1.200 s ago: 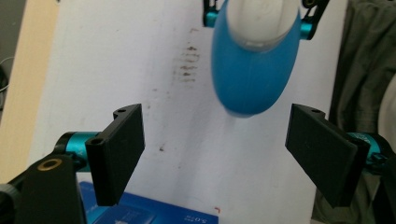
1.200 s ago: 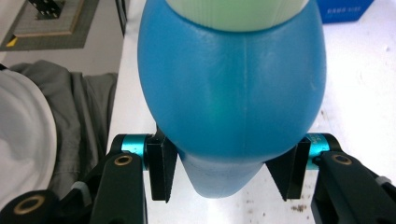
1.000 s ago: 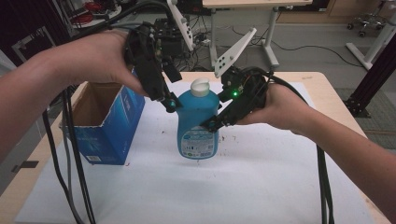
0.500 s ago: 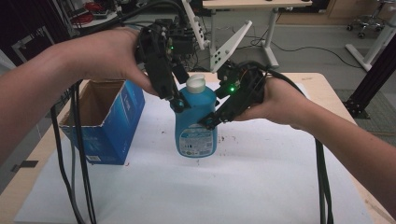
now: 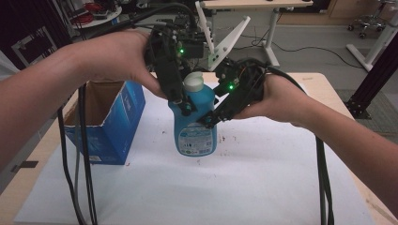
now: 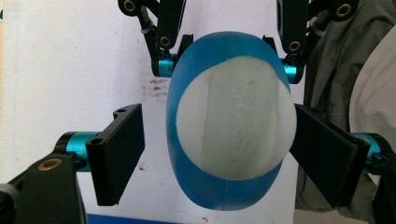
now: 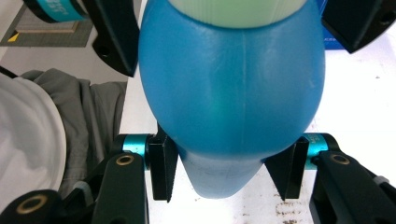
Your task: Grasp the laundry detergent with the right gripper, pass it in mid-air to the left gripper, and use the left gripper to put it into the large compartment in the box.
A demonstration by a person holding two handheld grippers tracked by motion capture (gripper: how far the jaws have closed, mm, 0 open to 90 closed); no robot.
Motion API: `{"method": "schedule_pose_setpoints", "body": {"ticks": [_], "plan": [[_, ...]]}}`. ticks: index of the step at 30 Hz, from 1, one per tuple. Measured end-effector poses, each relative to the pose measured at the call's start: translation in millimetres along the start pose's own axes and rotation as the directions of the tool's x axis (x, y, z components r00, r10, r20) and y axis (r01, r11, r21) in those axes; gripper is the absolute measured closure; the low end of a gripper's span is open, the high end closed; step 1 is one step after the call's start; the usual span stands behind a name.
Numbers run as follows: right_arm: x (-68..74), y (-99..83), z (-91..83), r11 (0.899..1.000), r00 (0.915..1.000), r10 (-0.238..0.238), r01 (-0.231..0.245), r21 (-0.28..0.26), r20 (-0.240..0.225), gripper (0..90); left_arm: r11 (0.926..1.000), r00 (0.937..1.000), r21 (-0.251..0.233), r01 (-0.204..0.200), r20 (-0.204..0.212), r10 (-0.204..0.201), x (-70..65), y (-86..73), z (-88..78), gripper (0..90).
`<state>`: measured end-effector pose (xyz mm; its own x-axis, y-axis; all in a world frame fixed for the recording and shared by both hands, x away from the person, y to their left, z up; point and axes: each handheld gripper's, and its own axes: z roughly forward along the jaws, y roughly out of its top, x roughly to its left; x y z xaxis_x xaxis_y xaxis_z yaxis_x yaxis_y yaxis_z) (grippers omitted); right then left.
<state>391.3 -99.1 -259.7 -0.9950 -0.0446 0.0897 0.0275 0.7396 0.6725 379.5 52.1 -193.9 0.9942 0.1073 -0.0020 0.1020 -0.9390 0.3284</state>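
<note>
White paper [image 5: 263, 187] covers the table; at frame centre the blue detergent bottle [image 5: 195, 122] stays clamped by the right gripper [image 5: 209, 123]; the left gripper [image 5: 185, 107], jaws apart, has come over its white cap [image 5: 193, 82], probably to unscrew it.

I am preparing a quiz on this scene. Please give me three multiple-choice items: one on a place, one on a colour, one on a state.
1. Where is the open cardboard box in the high view?
A. left of the bottle
B. right of the bottle
C. behind the bottle

2. What colour is the bottle's cap?
A. red
B. white
C. black

3. How is the right gripper on the blue bottle?
A. apart from it
B. shut on its body
C. shut on its cap

Answers:
1 A, the box stands at the table's left.
2 B, the cap shows white.
3 B, its fingers press both sides of the body.
</note>
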Motion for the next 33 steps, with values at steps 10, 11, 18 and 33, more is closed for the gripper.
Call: {"method": "schedule_pose_setpoints", "body": {"ticks": [10,11,18,33], "plan": [[0.2,-0.2,-1.9,1.000,0.9999,-0.007,0.007,0.000,0.015,49.7,1.0000,1.0000,0.002,-0.002,-0.006,0.002,-0.9,3.4,3.0,20.0],[1.1,0.0,-2.0,1.000,0.9999,-0.003,0.003,-0.002,0.013,49.6,1.0000,1.0000,0.006,-0.004,-0.007,0.004,-0.9,3.7,2.9,19.9],[0.9,0.0,-2.3,1.000,0.9998,-0.002,0.002,-0.001,0.020,49.6,0.9999,0.9999,0.012,-0.005,-0.012,0.006,-1.3,5.5,4.5,19.9],[-0.7,-0.7,-3.5,1.000,0.9998,-0.009,0.009,-0.005,0.015,49.6,1.0000,1.0000,0.002,0.005,-0.001,-0.005,-1.2,6.8,6.6,26.7]]}}
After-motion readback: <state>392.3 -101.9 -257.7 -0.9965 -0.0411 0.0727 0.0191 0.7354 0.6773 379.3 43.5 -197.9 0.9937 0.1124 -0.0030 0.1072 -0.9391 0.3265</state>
